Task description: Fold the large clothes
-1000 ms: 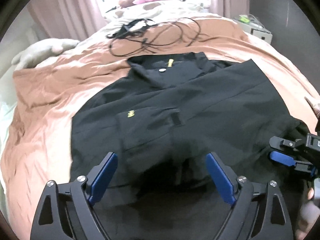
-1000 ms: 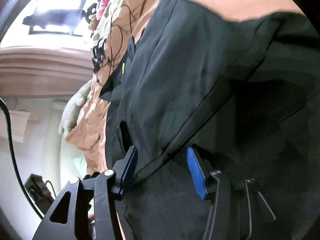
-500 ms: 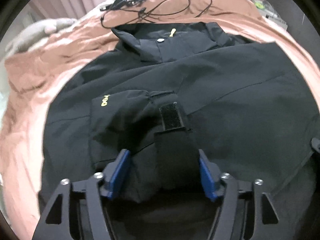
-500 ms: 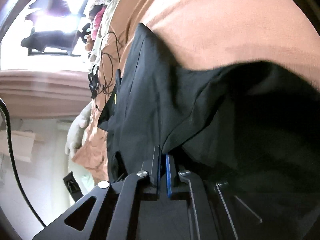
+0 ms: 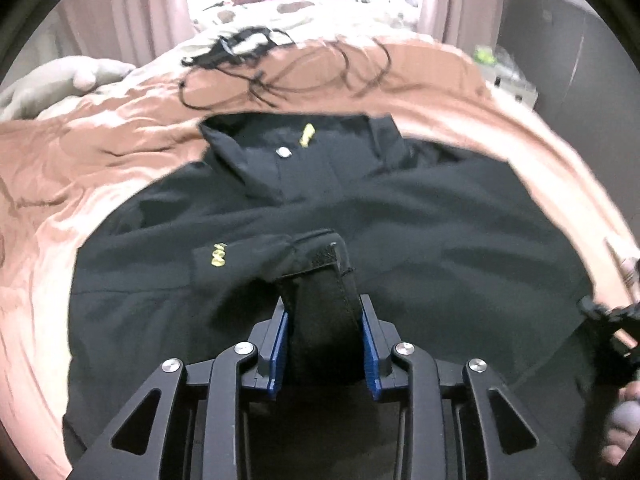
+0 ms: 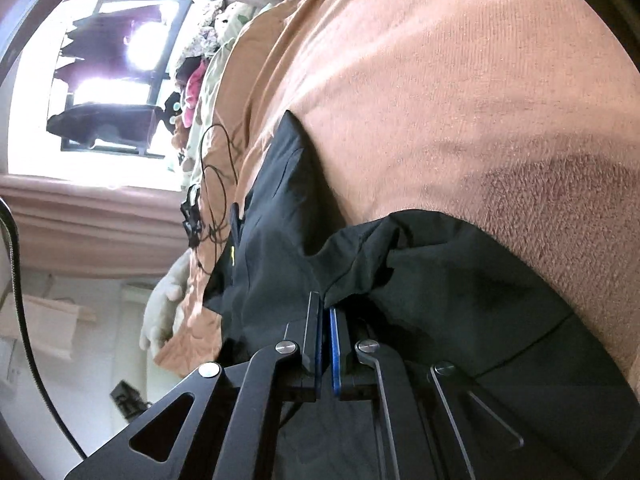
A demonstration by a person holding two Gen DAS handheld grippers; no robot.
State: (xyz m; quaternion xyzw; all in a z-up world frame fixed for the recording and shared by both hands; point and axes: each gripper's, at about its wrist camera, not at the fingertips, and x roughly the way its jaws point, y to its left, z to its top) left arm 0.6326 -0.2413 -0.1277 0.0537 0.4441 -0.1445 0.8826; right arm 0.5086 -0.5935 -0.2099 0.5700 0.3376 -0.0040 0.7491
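Since a second ago both tongs have been closed on the large black fabric jacket [image 5: 420, 248], which is spread on the brown-pink bed blanket [image 5: 80, 168]. From this it is judged that the lifting for a fold is begun. The left gripper [image 5: 324, 344] is clamped on the thick sleeve cuff with its Velcro strap [image 5: 326, 280], the jaws kept partly apart by it. The right gripper [image 6: 326, 344] is pressed almost together on a thin hem edge [image 6: 360, 276].
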